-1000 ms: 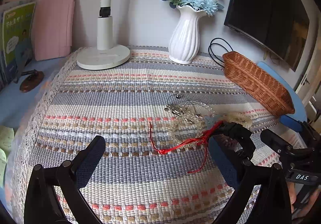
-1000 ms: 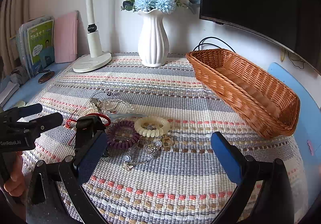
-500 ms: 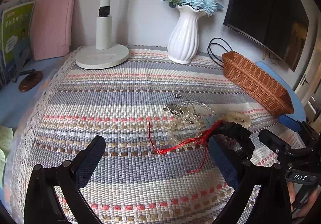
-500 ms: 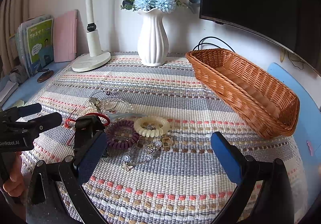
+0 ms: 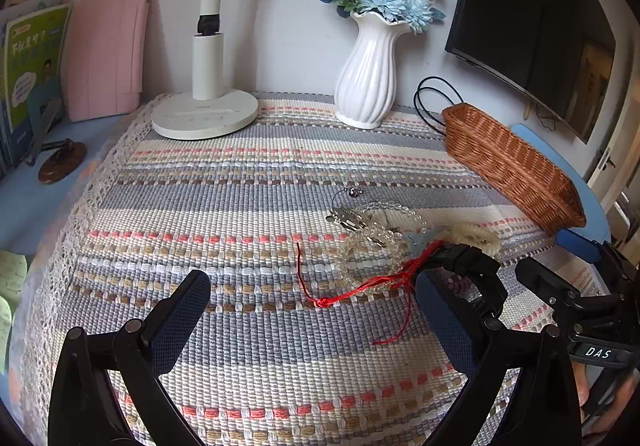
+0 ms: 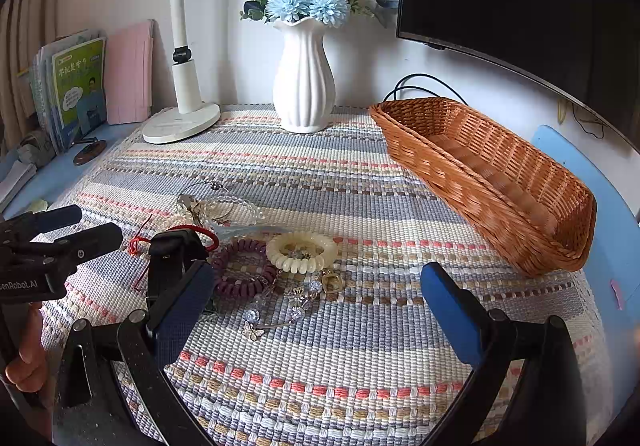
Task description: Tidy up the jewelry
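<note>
Behind left tool (image 5: 312, 310), half-hidden jewelry (image 5: 476, 236)

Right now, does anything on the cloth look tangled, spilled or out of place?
Yes. The jewelry lies heaped on the striped cloth, not in the wicker basket, which looks empty. The red cord runs across the clear bead bracelet and looks tangled with it. Nothing seems broken, and both grippers are open.

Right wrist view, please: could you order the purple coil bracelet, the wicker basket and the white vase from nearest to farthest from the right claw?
1. purple coil bracelet: just ahead of the right claw, beside its left finger.
2. wicker basket: on the right, angled away towards the wall.
3. white vase: at the back of the striped cloth, by the wall.
</note>
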